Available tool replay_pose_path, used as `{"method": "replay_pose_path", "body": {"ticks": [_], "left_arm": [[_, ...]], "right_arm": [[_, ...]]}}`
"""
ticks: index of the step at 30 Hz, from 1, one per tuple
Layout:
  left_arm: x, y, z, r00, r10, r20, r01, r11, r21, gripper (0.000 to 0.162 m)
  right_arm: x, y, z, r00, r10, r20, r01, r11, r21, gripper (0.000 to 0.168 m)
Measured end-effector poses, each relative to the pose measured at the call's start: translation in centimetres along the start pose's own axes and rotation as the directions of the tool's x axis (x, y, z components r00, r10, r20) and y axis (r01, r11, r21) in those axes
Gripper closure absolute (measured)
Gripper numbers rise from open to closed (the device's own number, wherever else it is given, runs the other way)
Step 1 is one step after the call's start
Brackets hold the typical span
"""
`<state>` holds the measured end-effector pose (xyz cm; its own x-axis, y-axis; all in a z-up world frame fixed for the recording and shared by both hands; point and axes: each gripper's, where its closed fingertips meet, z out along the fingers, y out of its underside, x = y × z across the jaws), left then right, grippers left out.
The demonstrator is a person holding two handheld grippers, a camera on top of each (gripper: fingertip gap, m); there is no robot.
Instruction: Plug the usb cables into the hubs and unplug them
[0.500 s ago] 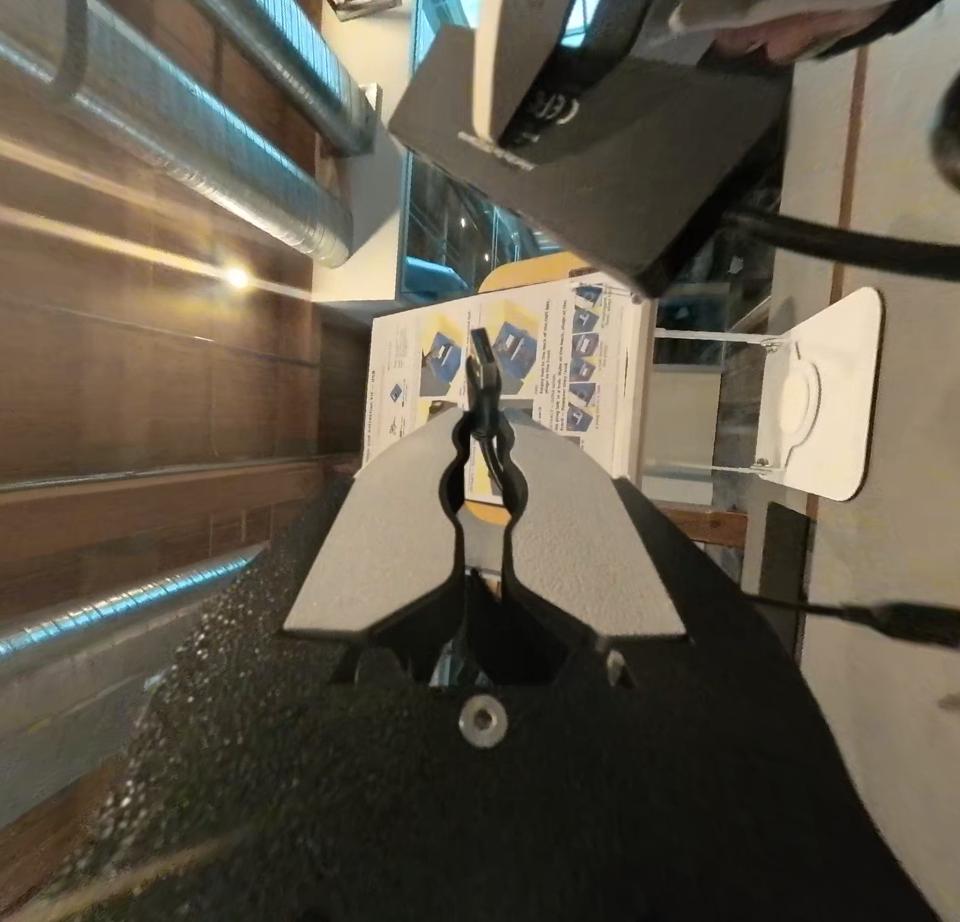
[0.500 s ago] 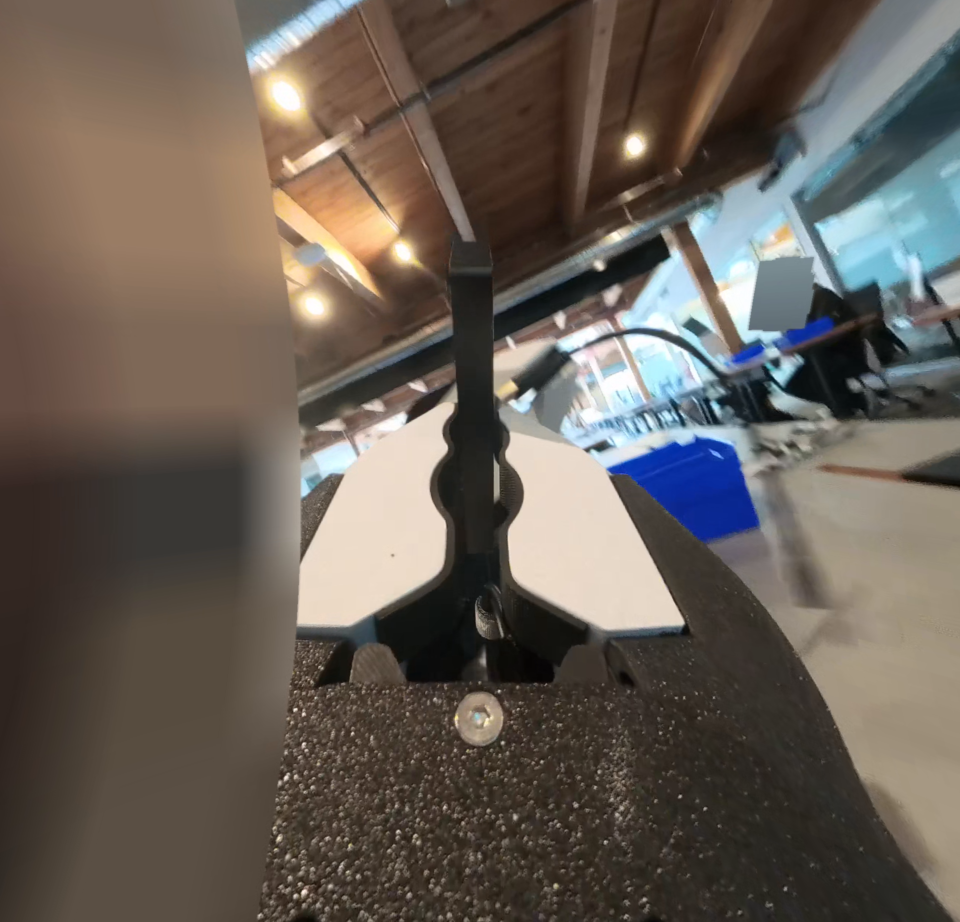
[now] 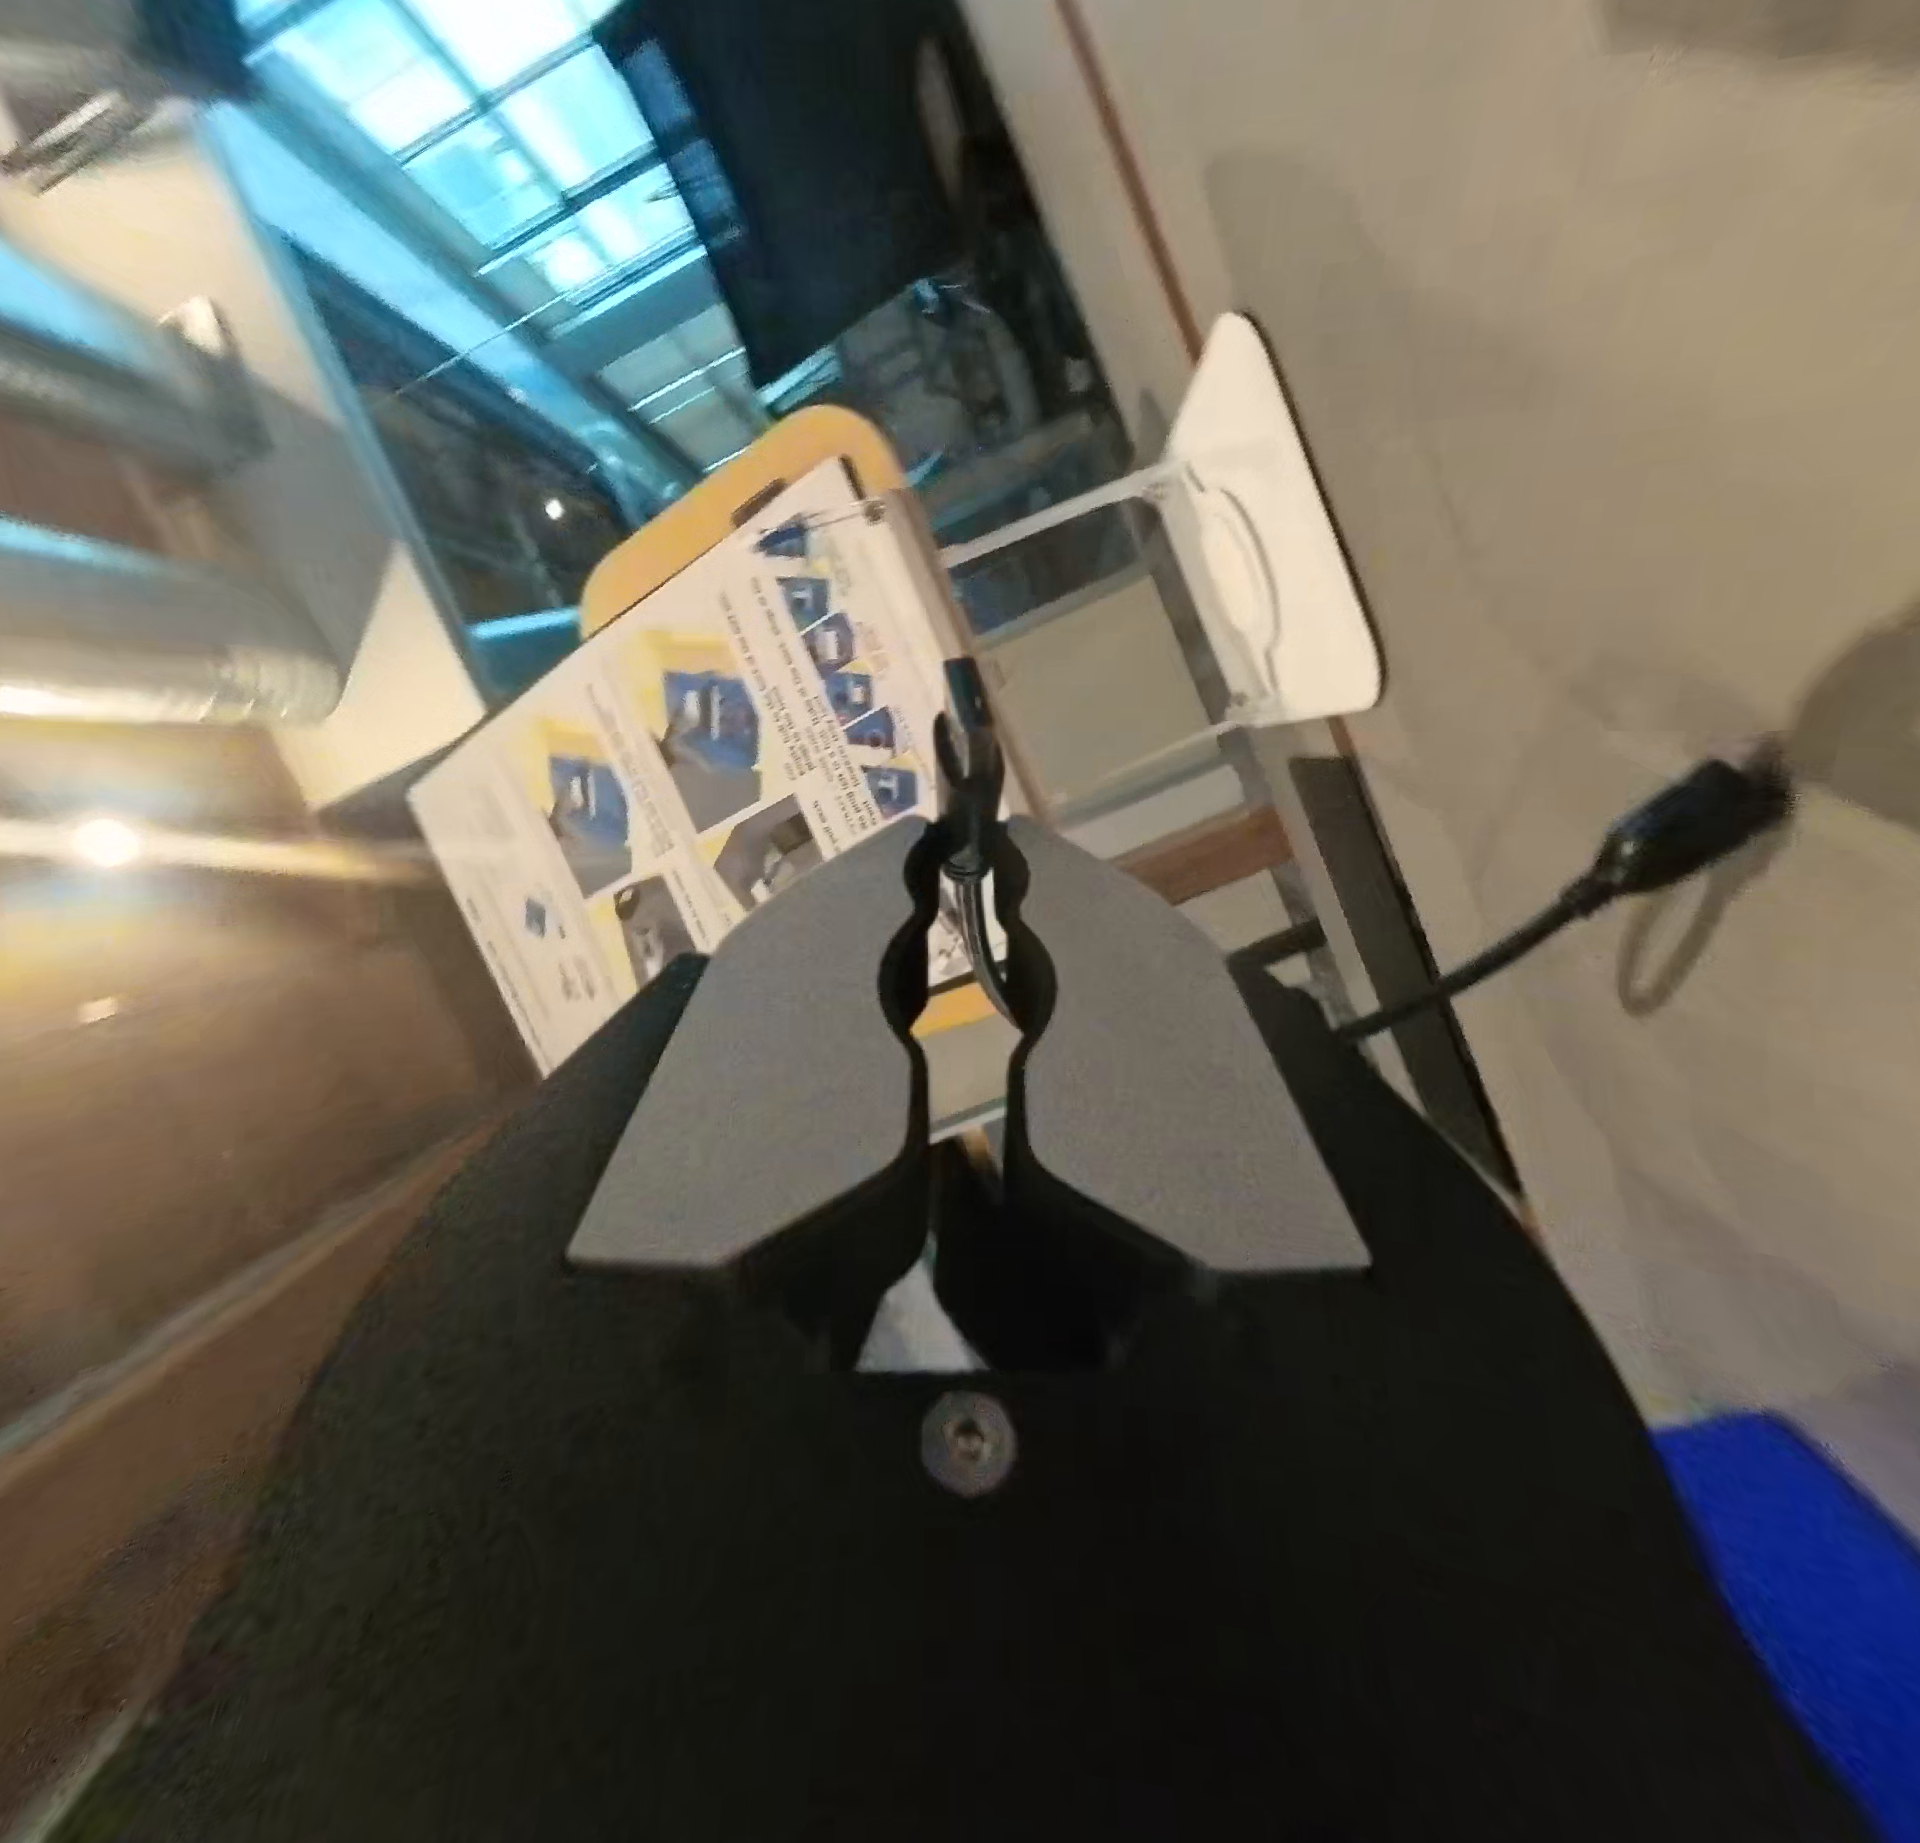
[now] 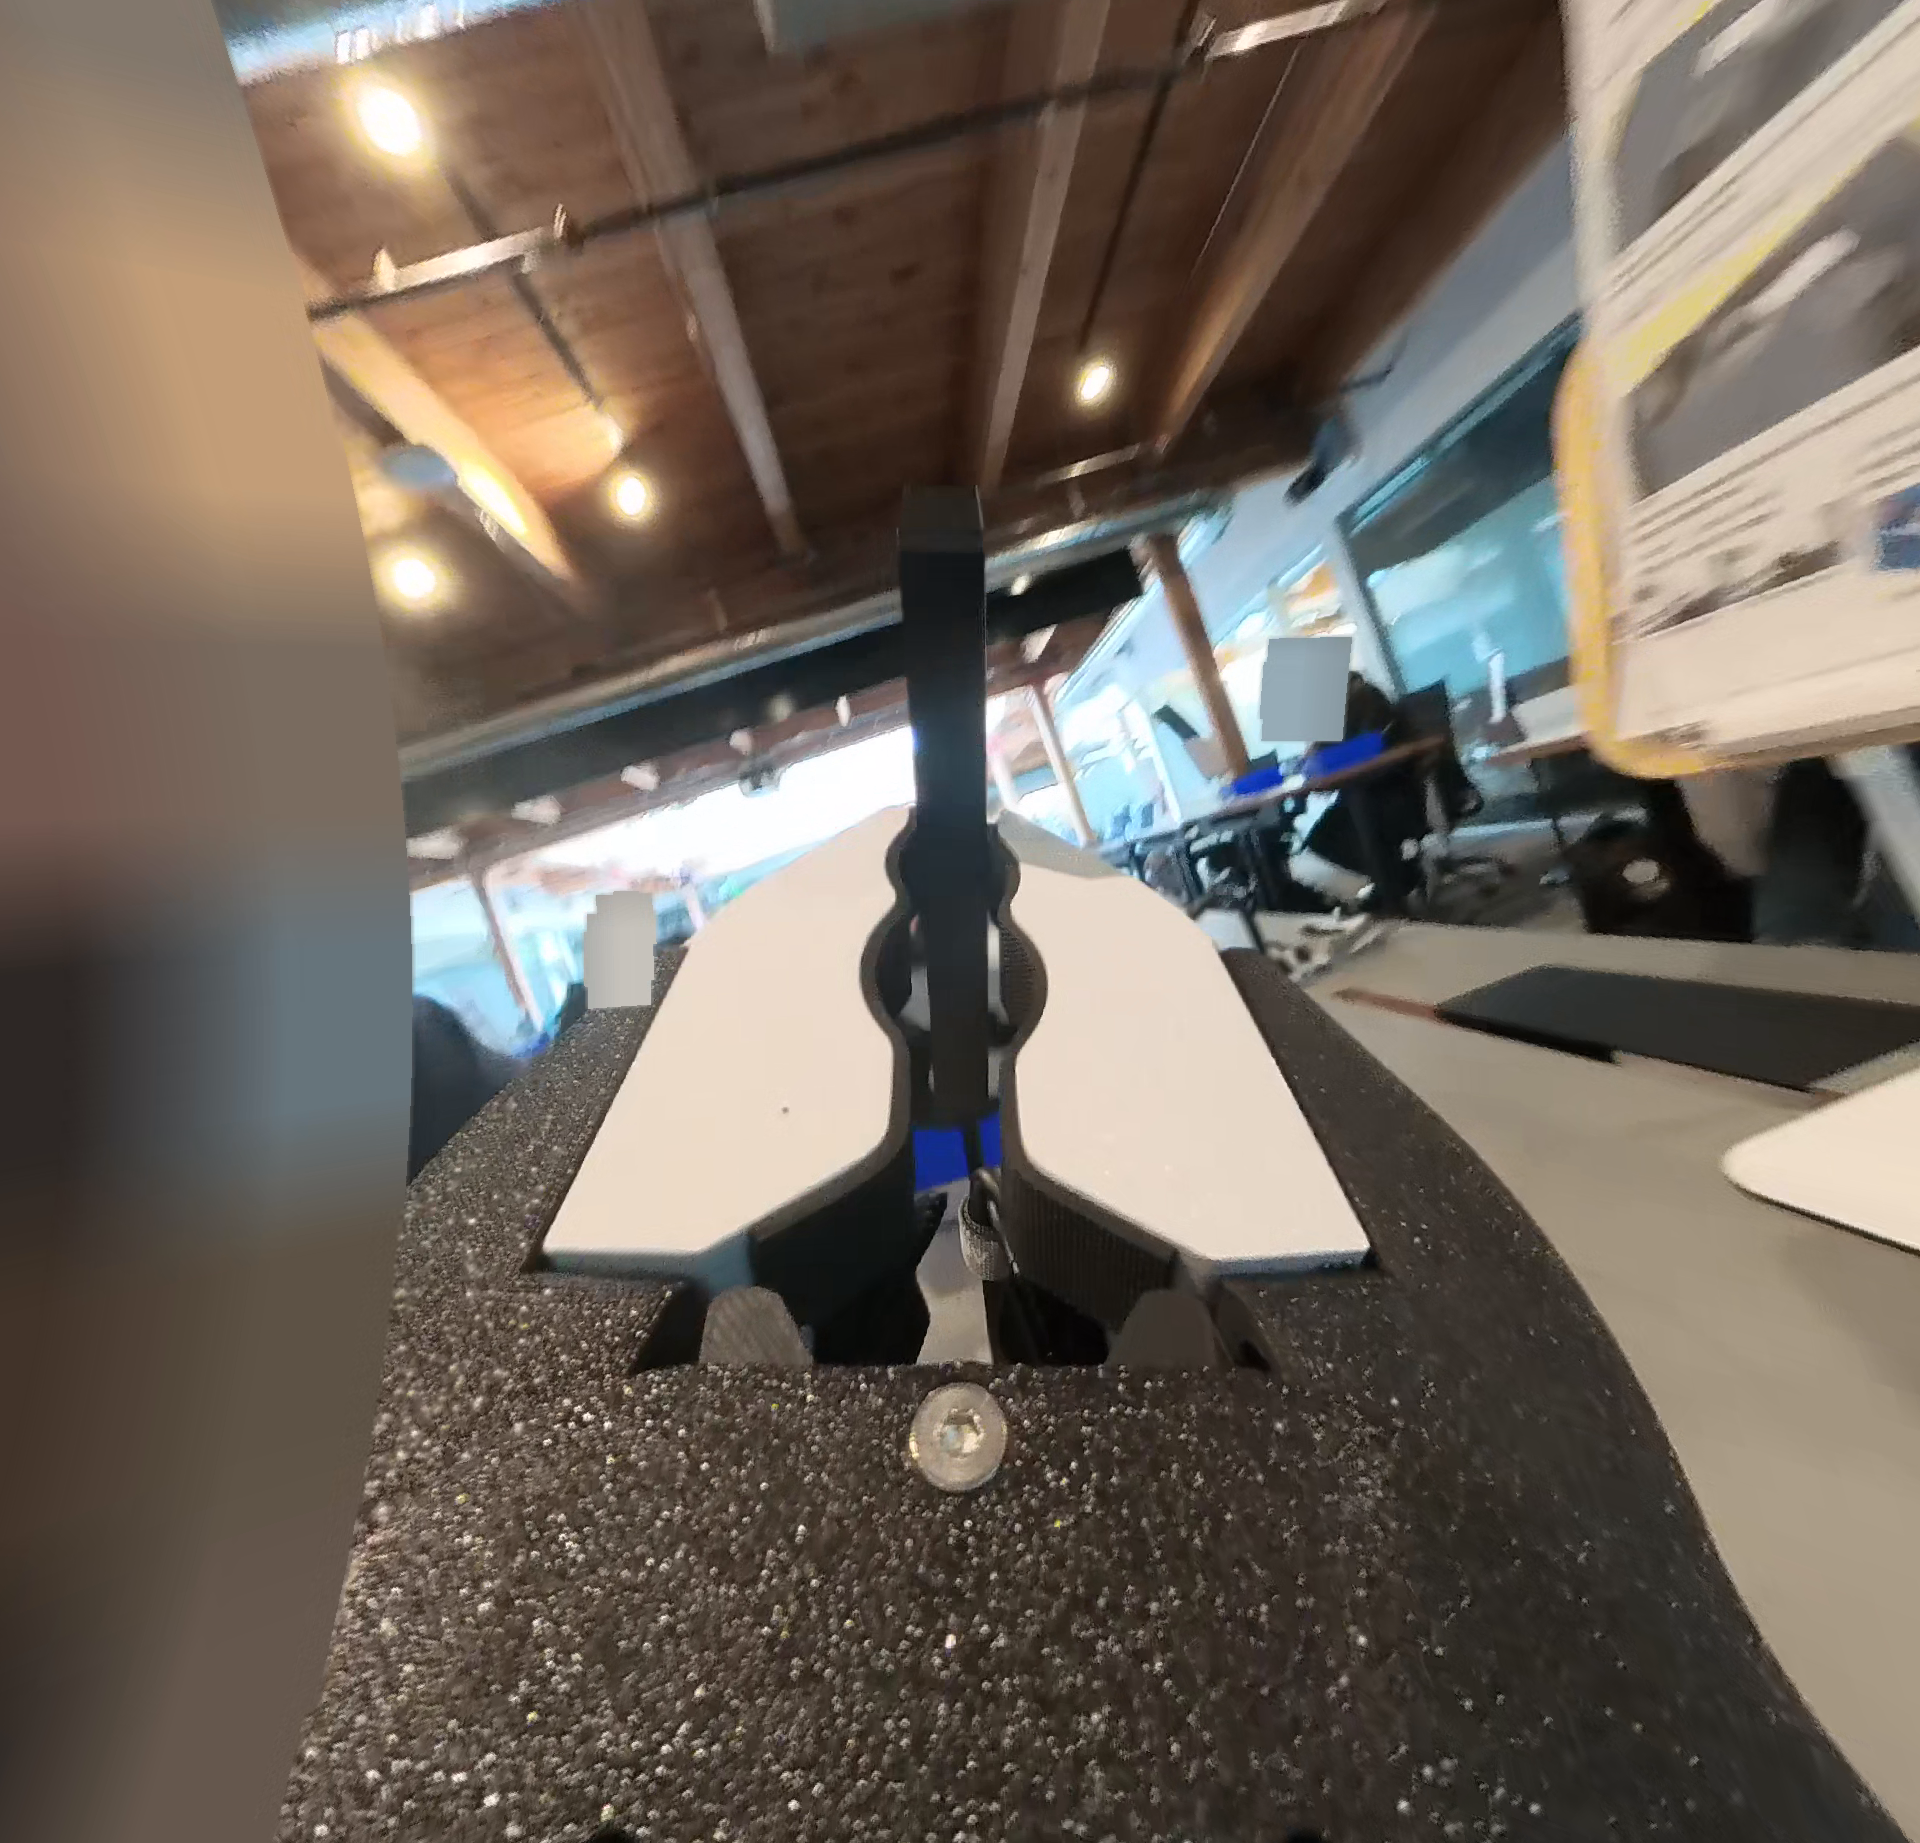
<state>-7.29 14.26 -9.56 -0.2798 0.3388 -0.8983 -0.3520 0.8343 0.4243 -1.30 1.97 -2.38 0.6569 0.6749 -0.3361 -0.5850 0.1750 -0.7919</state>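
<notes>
The grey table [image 3: 1558, 266] fills the right side of the tilted left wrist view and runs along the right of the right wrist view, under a wooden ceiling [image 4: 831, 266] with round lamps. On the table stands a printed sheet [image 3: 675, 806] with a yellow edge in a clear stand, whose white base plate [image 3: 1288, 546] lies flat on the tabletop; the same sheet shows blurred at the upper right of the right wrist view. A blue bin [image 3: 1808, 1585] sits at the near right corner of the left wrist view. The left gripper [image 3: 966, 837] is held up in front of the sheet, its grey fingers [image 3: 790, 1066] pressed together at the tips on a black usb cable [image 3: 971, 785], pinched just behind its plug, which sticks out past the tips toward the sheet. The right gripper [image 4: 945, 858] points up toward the ceiling, its pale fingers [image 4: 769, 1045] closed on a slim black hub [image 4: 940, 713] that stands upright between them and reaches well beyond the tips. A second black cable [image 3: 1507, 952] comes from behind the left gripper's right side, and its plug end is blurred over the table, well apart from the hub. Whether any cable is seated in the hub cannot be told.
</notes>
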Motion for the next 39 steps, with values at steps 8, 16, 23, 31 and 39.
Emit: {"method": "replay_pose_path", "body": {"ticks": [8, 16, 23, 31, 39], "left_arm": [[-2.3, 1.6, -0.6, 0.996, 0.091, -0.014, -0.091, 0.996, 0.001, 0.153], [-1.0, 5.0, -1.5, 0.991, -0.077, 0.110, 0.106, 0.952, -0.288, 0.153], [1.3, 1.5, -3.0, 0.997, -0.018, 0.080, 0.045, 0.935, -0.351, 0.151], [5.6, -3.1, -4.2, 0.999, 0.039, -0.023, -0.044, 0.940, -0.337, 0.137], [9.4, -3.5, -6.0, 0.924, -0.114, -0.364, 0.014, 0.964, -0.265, 0.103]], "right_arm": [[0.7, -1.5, -1.6, 1.000, -0.006, -0.004, 0.006, 0.997, 0.076, 0.157], [-0.1, -1.3, -1.2, 0.999, -0.013, 0.041, 0.010, 0.998, 0.063, 0.157], [-0.4, -1.2, -1.1, 0.998, -0.033, 0.048, 0.030, 0.998, 0.057, 0.157], [-0.5, -1.7, -1.5, 0.998, -0.047, 0.047, 0.043, 0.996, 0.081, 0.157], [-0.2, -2.0, -1.8, 0.998, -0.042, 0.043, 0.038, 0.995, 0.094, 0.157]]}}
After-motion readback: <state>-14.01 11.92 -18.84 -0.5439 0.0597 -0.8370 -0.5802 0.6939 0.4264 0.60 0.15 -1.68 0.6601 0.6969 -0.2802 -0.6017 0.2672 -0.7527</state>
